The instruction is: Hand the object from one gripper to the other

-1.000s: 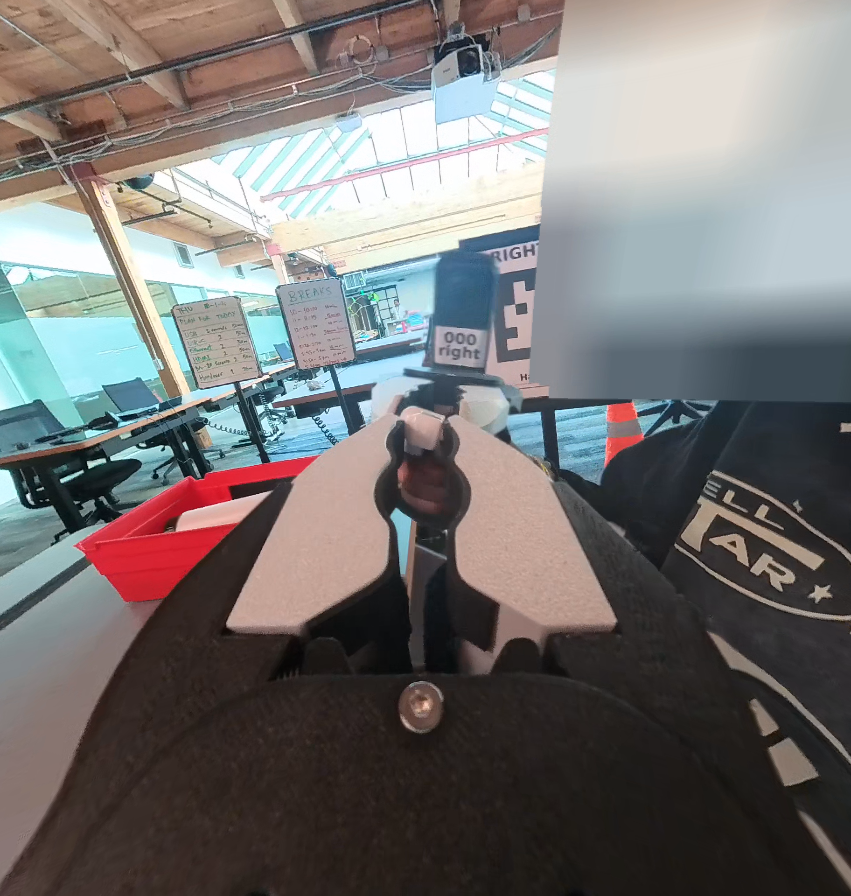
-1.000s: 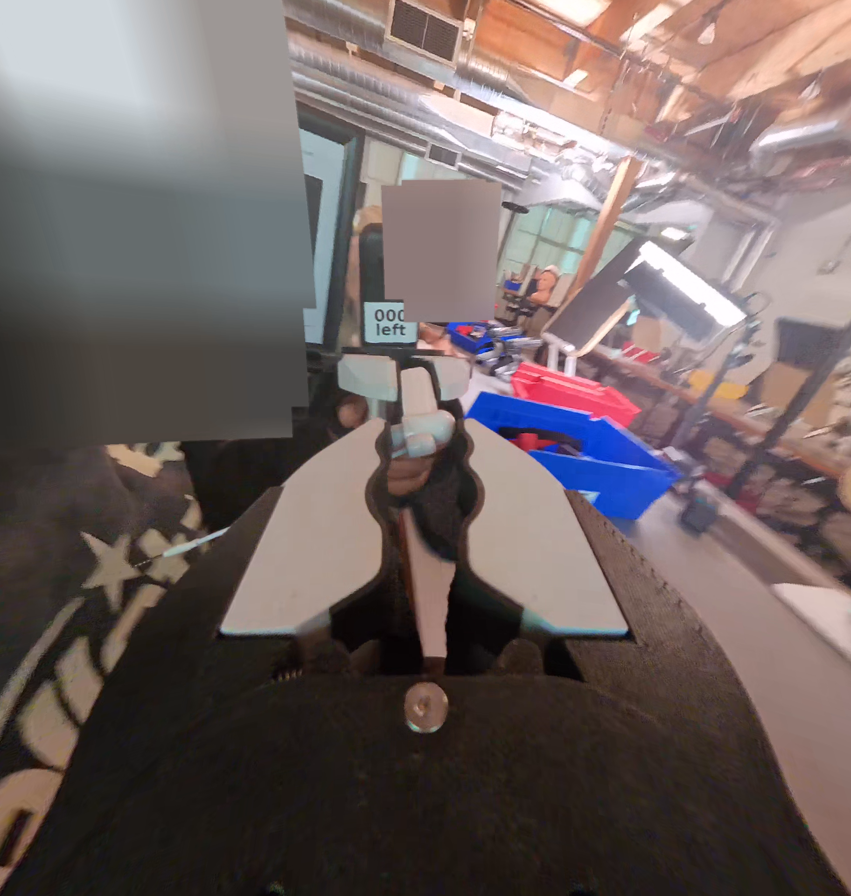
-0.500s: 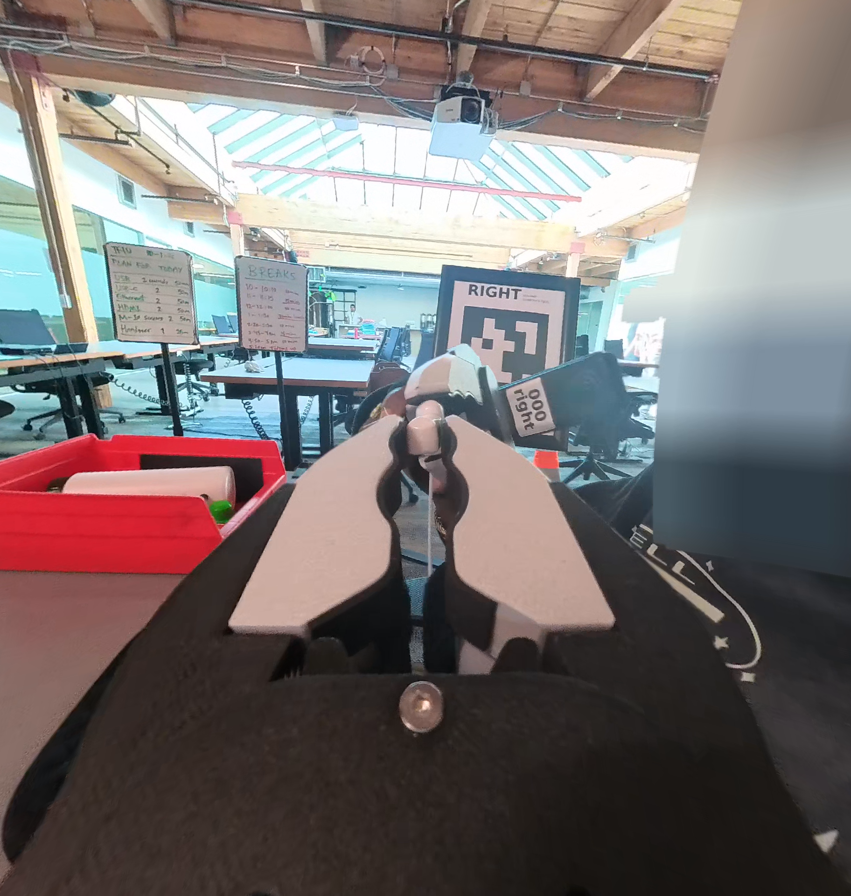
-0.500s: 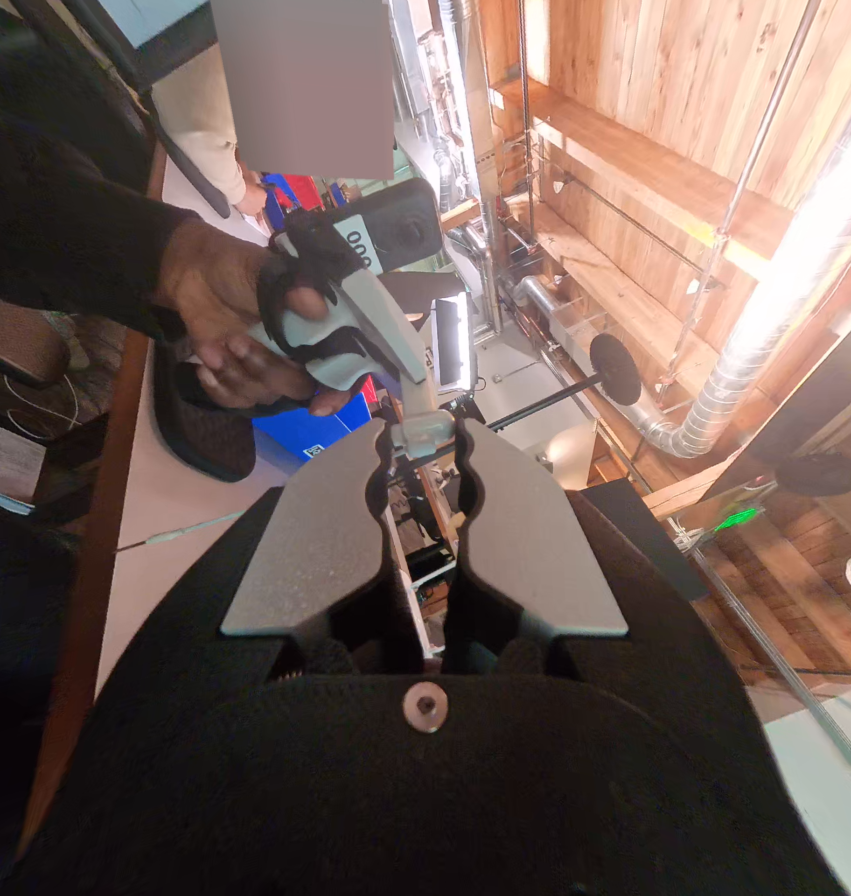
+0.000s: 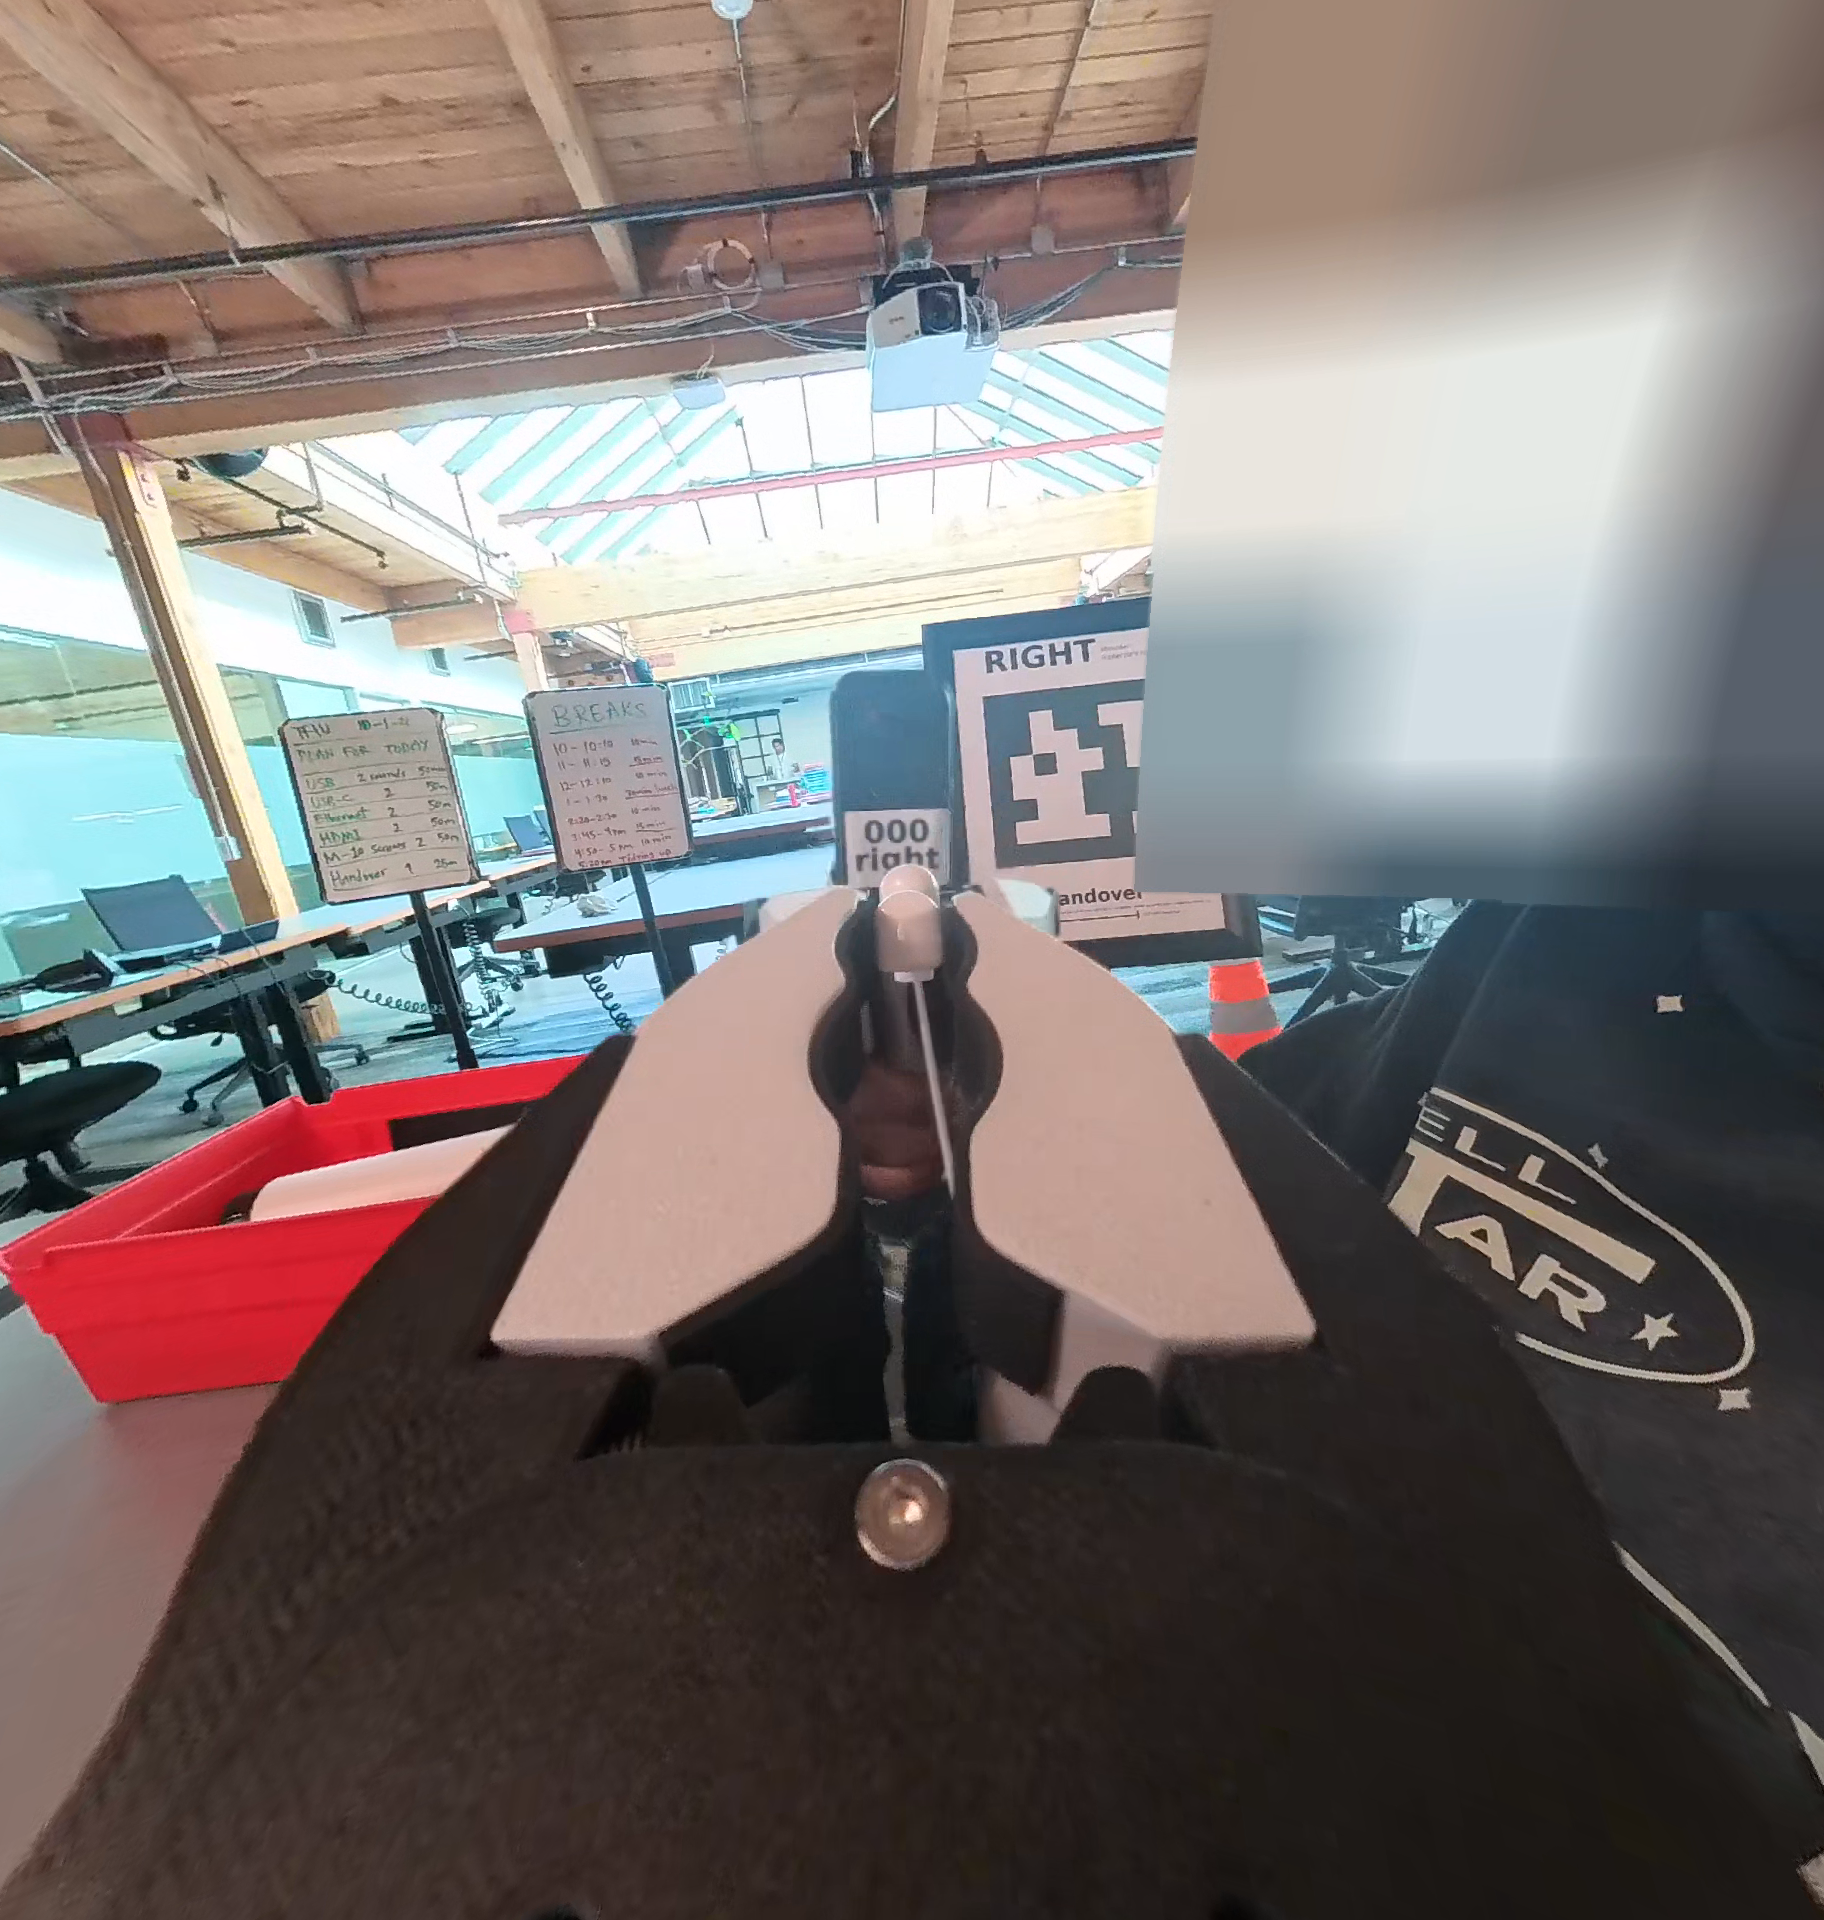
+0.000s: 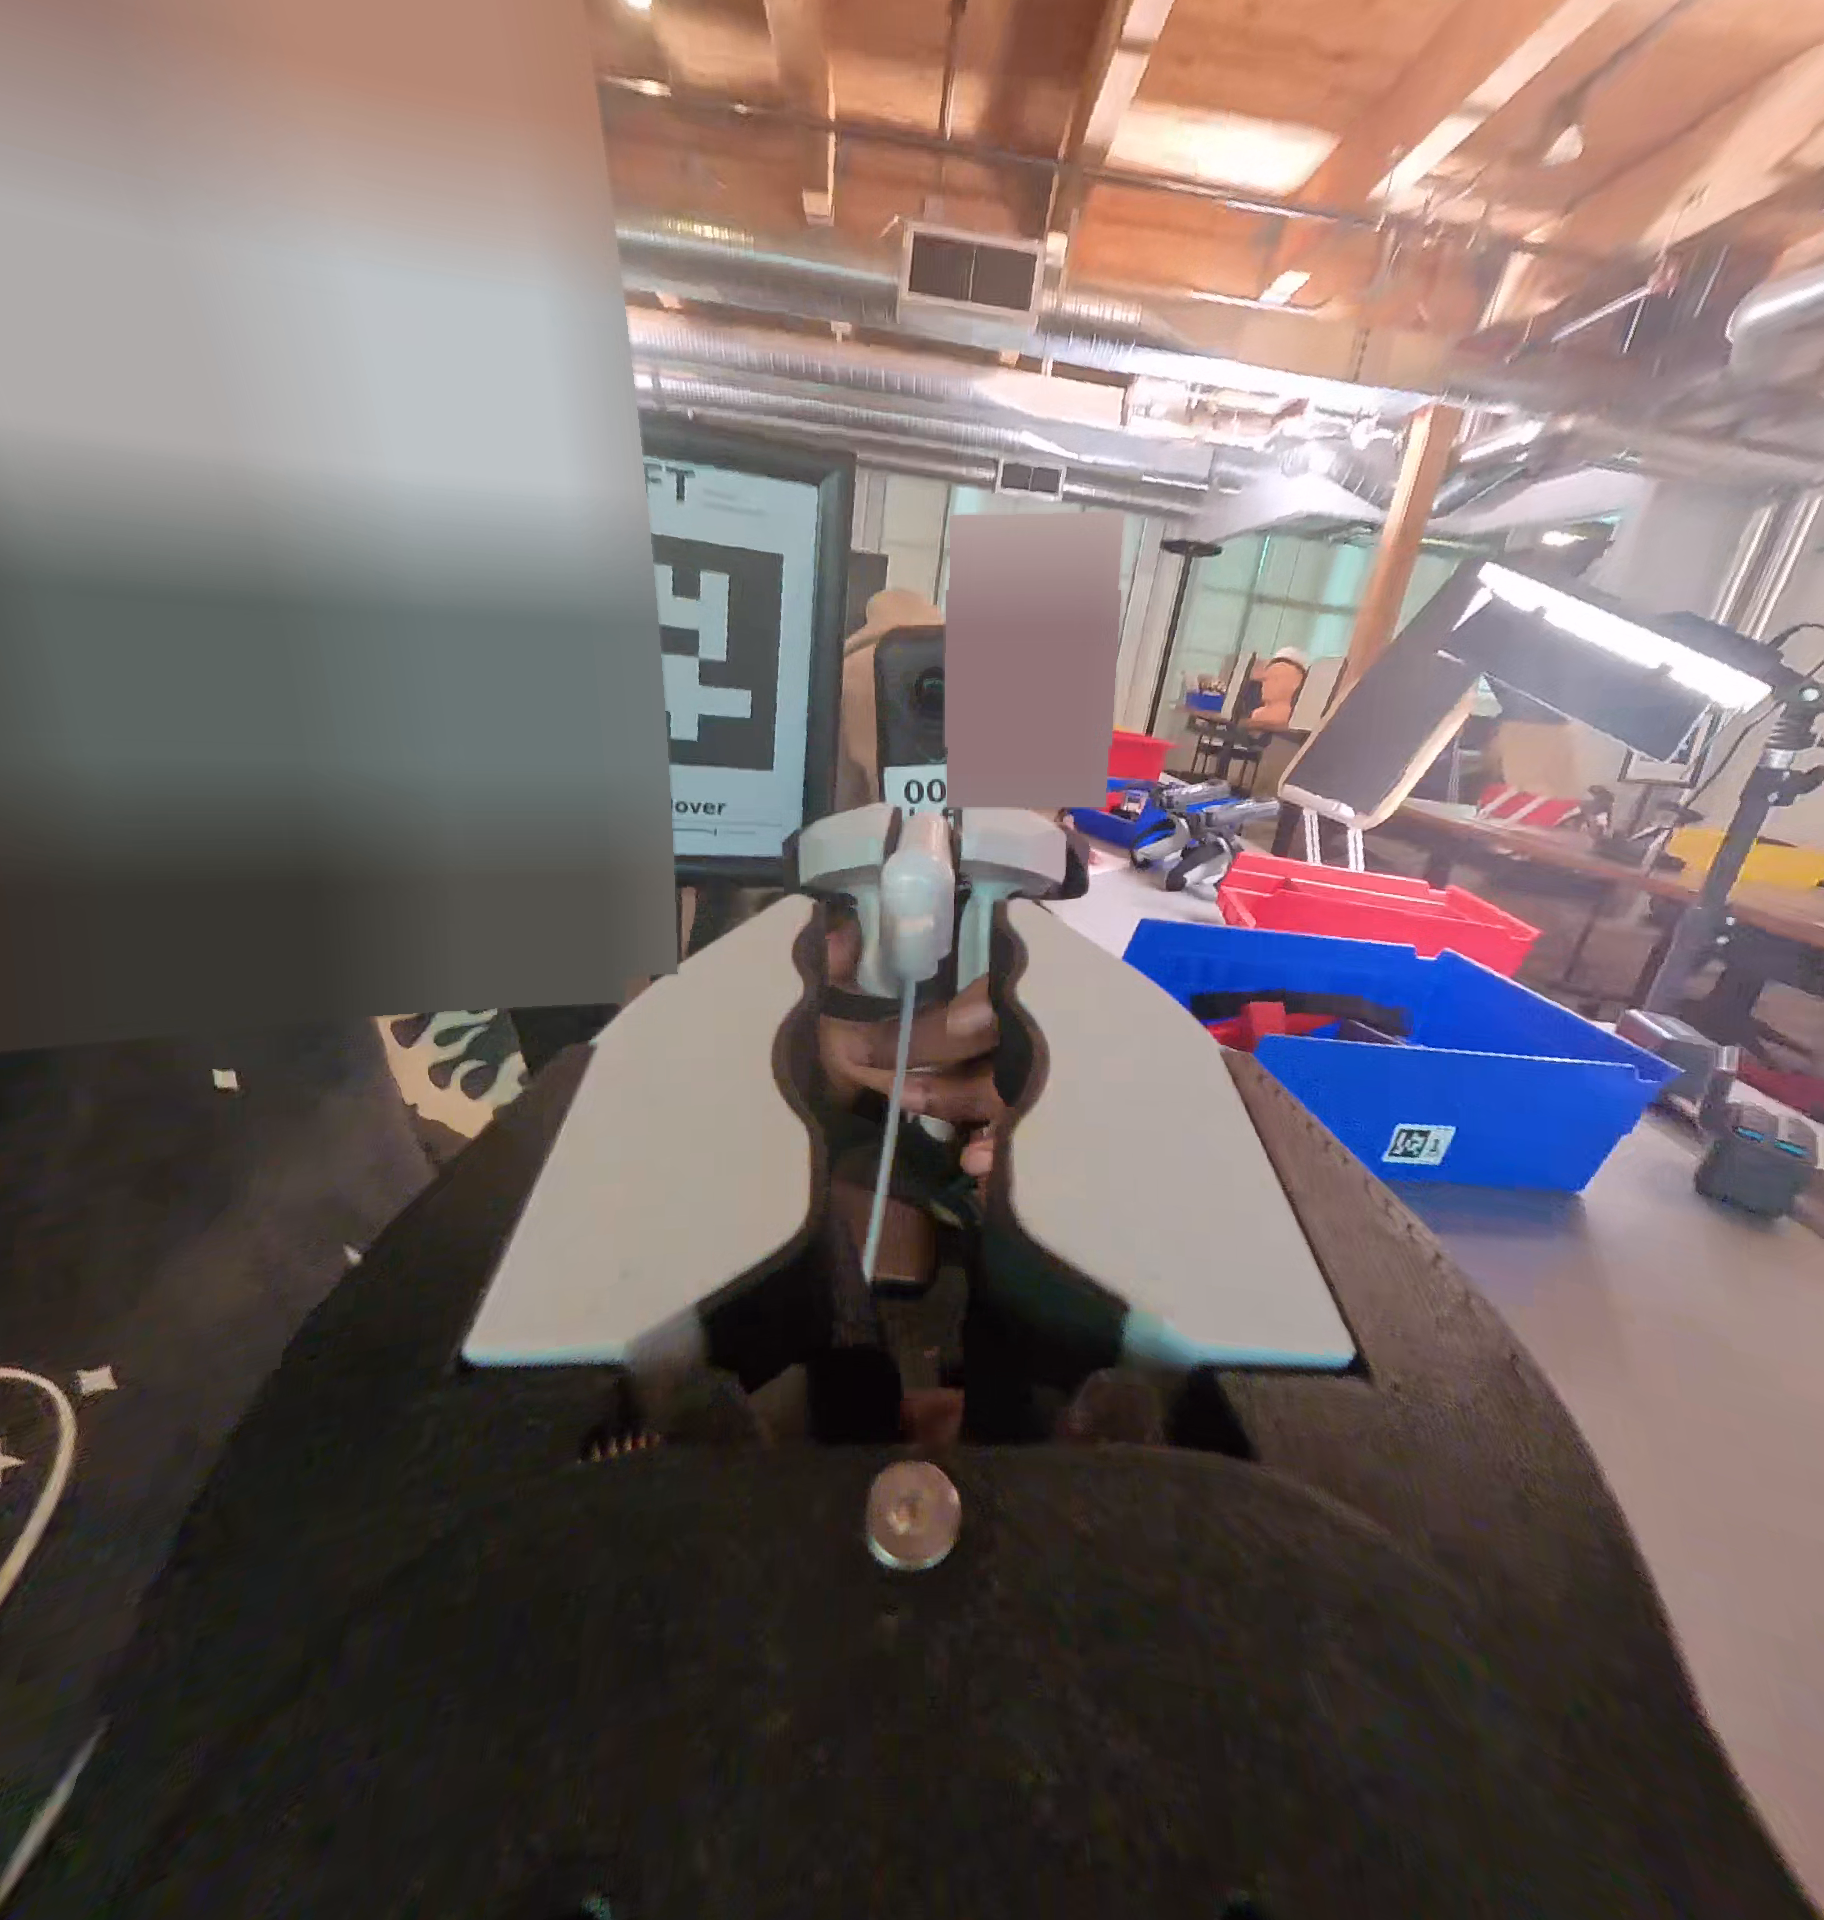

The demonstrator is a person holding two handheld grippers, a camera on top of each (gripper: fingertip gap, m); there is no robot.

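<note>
A small white plug [image 5: 908, 923] with a thin white cable hanging from it sits between the fingertips of my left gripper [image 5: 908, 920], which is shut on it. My right gripper faces it head-on just behind, its grey fingers [image 5: 788, 920] showing on either side. In the right wrist view the plug [image 6: 913, 914] is pinched by the left gripper's grey fingertips [image 6: 846, 854]. My right gripper [image 6: 908, 925] stands around the plug with a gap on each side, so it is open. A hand shows behind the plug in both views.
A red bin [image 5: 212, 1283] with a white roll stands on the grey table to the left. A blue bin [image 6: 1459, 1091] and a red bin [image 6: 1375, 914] stand to the right. The person's black sweatshirt [image 5: 1510, 1195] is close by. Less than 4 cm separates the two grippers' tips.
Half a second ago the right gripper was rolled on its side; now it is level and faces the left gripper straight on. The plug has stayed at the left fingertips.
</note>
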